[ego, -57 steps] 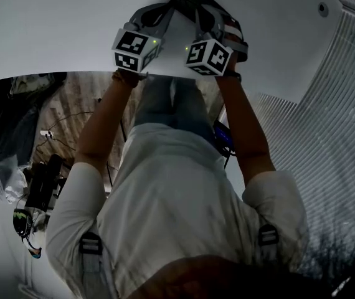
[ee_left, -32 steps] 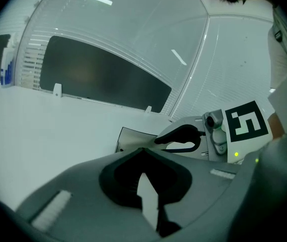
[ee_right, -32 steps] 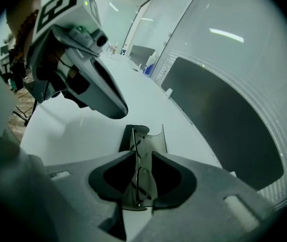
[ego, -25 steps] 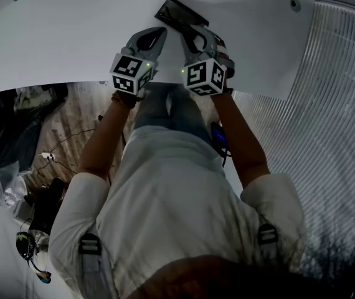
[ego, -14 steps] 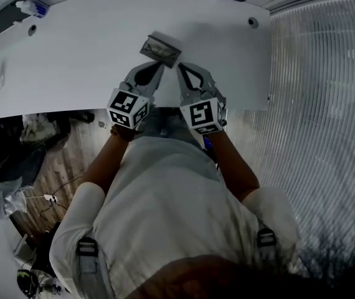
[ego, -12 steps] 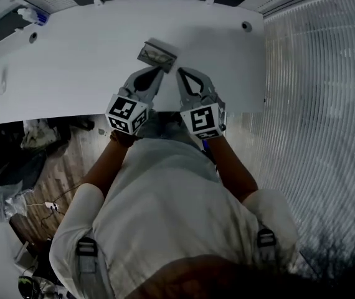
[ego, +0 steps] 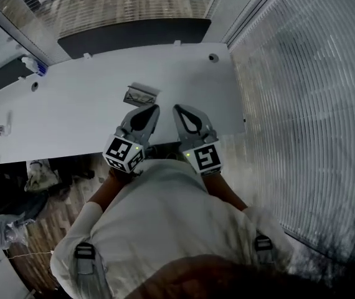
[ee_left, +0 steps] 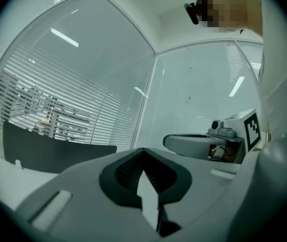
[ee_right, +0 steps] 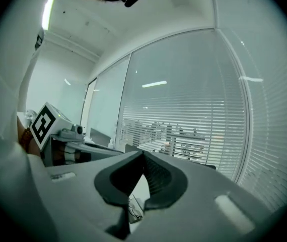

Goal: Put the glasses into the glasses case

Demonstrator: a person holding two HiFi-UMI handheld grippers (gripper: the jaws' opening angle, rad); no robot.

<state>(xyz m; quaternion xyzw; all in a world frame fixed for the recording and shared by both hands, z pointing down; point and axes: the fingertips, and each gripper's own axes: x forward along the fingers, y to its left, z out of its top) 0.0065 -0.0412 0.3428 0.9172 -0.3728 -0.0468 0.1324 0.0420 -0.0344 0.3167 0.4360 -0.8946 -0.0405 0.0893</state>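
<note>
In the head view the glasses case (ego: pixel 141 95) lies on the white table (ego: pixel 65 114), lid up, with something dim inside that I cannot make out. My left gripper (ego: pixel 153 109) and right gripper (ego: pixel 177 109) hang side by side near the table's near edge, pointing at the case and apart from it. Both stand shut with nothing between the jaws. In the left gripper view the left gripper (ee_left: pixel 143 153) points level at glass walls. The right gripper (ee_right: pixel 143 155) shows a sliver of the case (ee_right: pixel 133 207) below its closed tips.
A window wall with blinds (ego: pixel 302 104) runs along the right of the table. A dark panel (ego: pixel 134 36) stands behind the table's far edge. A small bottle (ego: pixel 31 64) sits at the far left. Bags and clutter (ego: pixel 40 176) lie on the floor under the left side.
Both grippers have lifted off the table and drawn back from the case towards the person's body. The case stays on the table. The head view now takes in the whole table.
</note>
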